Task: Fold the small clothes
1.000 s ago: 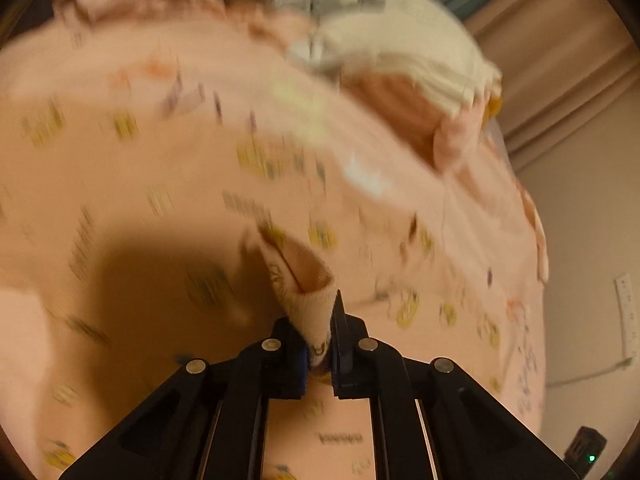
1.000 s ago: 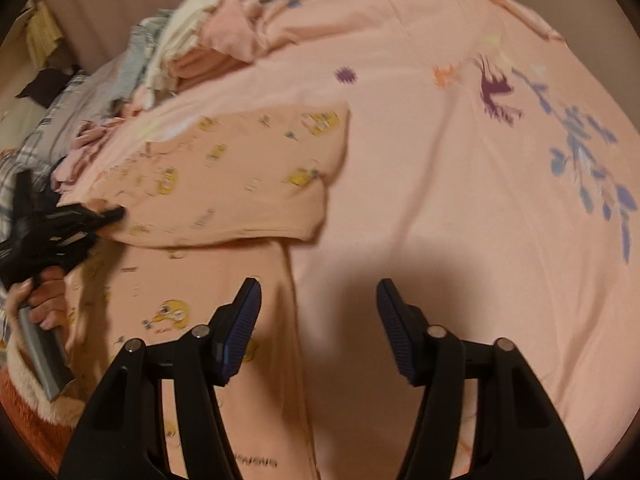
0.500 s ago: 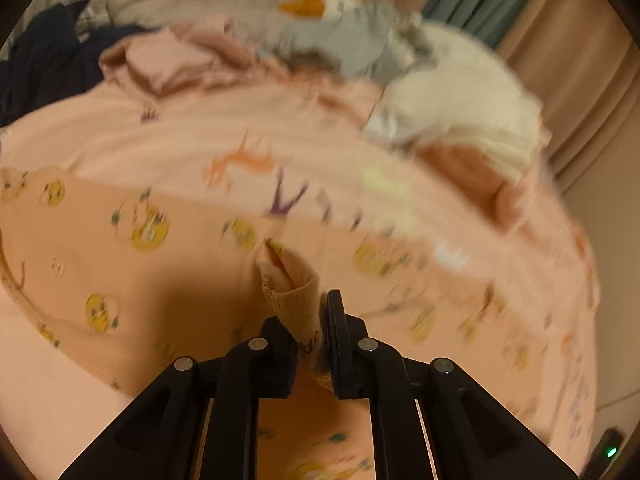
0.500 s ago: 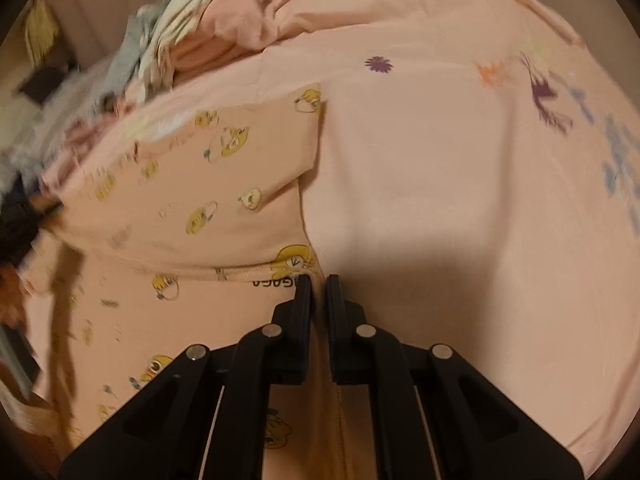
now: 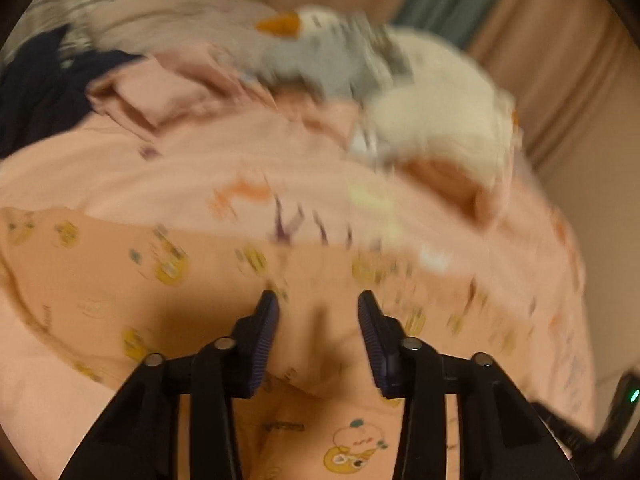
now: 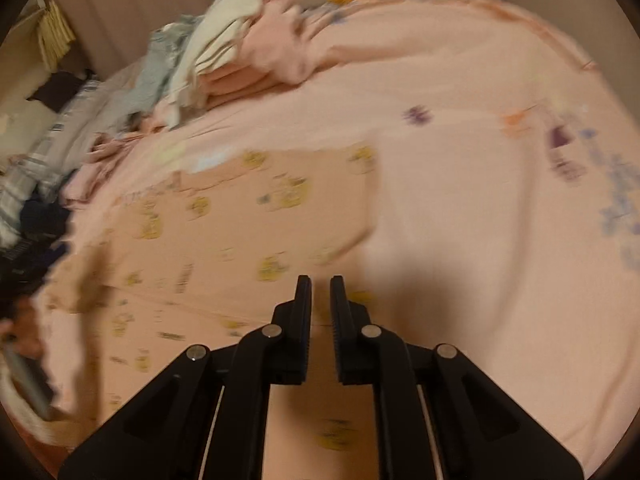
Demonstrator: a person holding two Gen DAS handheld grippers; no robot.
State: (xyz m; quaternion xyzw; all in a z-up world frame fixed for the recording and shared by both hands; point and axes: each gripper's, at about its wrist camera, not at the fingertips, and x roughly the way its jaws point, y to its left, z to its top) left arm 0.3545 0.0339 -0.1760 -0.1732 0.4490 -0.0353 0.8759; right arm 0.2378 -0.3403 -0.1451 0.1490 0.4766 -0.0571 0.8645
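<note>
A peach garment (image 5: 120,280) printed with yellow cartoon figures lies folded and spread on the pink bedsheet (image 5: 160,176). In the left wrist view my left gripper (image 5: 316,296) hovers over its near fold. Its jaws are opening and nothing is pinched between them. In the right wrist view the garment (image 6: 240,220) fills the middle left. My right gripper (image 6: 320,279) sits over its near right edge. Its jaws stand a narrow slit apart and are opening, and only the cloth below shows through the gap. The picture is blurred.
A heap of unfolded clothes (image 6: 240,40), white, pink and grey, sits at the far side of the bed (image 6: 460,200), with dark clothing (image 5: 32,92) at the left. A hand (image 6: 16,340) shows at the left edge. Curtains hang behind.
My left gripper let go of the cloth fold it pinched, and its jaws spread. My right gripper went from wide open to nearly shut and moved over the garment's edge.
</note>
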